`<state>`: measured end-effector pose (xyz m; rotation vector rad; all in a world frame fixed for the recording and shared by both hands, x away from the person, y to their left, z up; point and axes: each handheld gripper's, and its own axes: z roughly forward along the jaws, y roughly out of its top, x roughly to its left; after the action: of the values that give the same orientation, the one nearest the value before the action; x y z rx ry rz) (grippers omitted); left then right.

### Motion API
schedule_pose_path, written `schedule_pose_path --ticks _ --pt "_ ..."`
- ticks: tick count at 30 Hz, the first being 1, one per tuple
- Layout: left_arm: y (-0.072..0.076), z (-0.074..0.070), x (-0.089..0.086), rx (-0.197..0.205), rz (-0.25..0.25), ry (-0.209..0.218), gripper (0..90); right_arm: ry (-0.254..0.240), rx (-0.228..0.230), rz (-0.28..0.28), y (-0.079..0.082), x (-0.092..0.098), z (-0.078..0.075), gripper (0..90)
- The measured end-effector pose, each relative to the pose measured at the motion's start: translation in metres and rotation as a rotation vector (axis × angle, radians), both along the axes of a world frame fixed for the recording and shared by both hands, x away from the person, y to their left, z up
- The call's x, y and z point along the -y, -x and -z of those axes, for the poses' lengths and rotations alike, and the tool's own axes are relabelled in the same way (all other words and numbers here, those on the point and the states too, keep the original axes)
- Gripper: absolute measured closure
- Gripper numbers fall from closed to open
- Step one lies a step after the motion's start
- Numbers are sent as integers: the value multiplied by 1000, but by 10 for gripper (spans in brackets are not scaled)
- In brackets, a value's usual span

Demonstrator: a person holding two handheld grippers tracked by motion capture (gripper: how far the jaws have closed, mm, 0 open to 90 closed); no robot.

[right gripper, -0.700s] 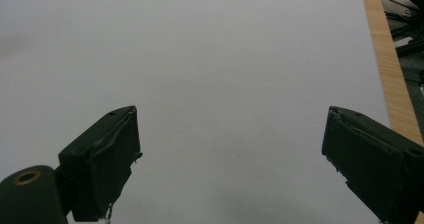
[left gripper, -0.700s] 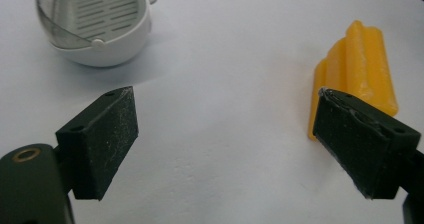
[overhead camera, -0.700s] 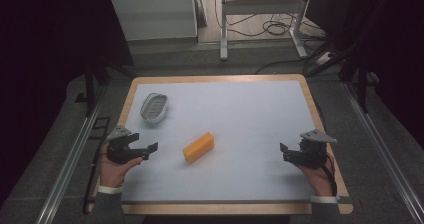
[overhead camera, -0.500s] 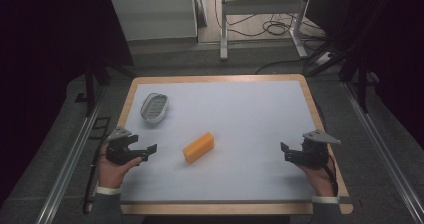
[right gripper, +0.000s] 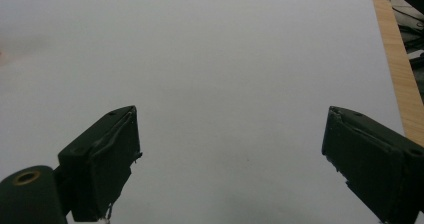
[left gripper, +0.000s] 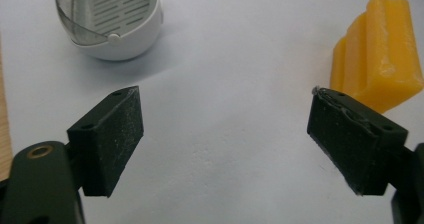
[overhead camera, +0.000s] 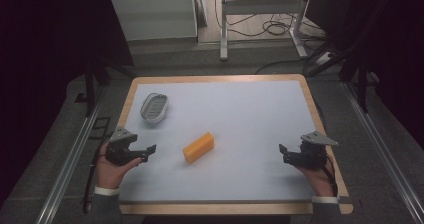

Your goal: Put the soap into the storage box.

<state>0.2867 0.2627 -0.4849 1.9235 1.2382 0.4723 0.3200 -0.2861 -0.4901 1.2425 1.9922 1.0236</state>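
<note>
The table has a pale sheet over a wood rim, lit against a dark room. Nearest, the left gripper rests at the left edge and the right gripper at the right edge, both with jaws wide apart and nothing between them. The yellow block lies flat between them, nearer the left gripper, not touching it. Farther back left sits a white strainer. Nothing lies between the left gripper and the block. Beyond the table, a desk frame and cables stand on the floor.

Dim room, grey floor, white desk frame behind.
</note>
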Motion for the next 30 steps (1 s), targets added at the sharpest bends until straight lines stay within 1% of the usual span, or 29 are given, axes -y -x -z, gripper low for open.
schedule_pose_path --ticks 3,5,6,9,10,12,14,17,18,20,24,25,26,27,28,30 --pt "0 -4 4 -8 4 1 162 -6 1 -12 2 -1 0 84" --pt "-1 -7 5 -25 7 11 158 -8 3 -25 4 -1 0 84" --pt "-2 -9 7 -31 8 6 156 -6 3 -26 5 0 0 84" --pt "-6 -14 11 -56 33 -9 154 -3 -5 0 5 3 2 84" --pt "-7 -17 14 -59 39 -21 154 -4 -7 10 4 4 2 84" --pt "-8 -24 17 -56 37 -51 157 -6 -15 34 3 7 4 84" --pt "-9 -31 19 -56 40 -59 165 -9 -21 44 2 10 5 84" --pt "-9 -40 23 -60 61 -60 168 -13 -28 61 1 13 6 85" --pt "-10 -43 25 -74 72 -66 178 -13 -28 62 1 14 7 85" --pt "-11 -46 29 -88 94 -81 206 -17 -30 64 1 15 7 84" --pt "-12 -51 40 -98 134 -94 210 -11 -35 67 1 15 7 85" --pt "-14 -51 43 -107 144 -99 208 -7 -36 68 1 15 8 84" --pt "-15 -52 45 -110 152 -108 206 -3 -38 69 1 15 8 84" --pt "-15 -52 45 -110 152 -108 203 -1 -39 70 1 15 8 84" --pt "-18 -52 50 -128 170 -129 192 0 -40 73 2 14 8 85" --pt "-21 -52 54 -131 177 -134 184 3 -37 75 2 14 8 85"
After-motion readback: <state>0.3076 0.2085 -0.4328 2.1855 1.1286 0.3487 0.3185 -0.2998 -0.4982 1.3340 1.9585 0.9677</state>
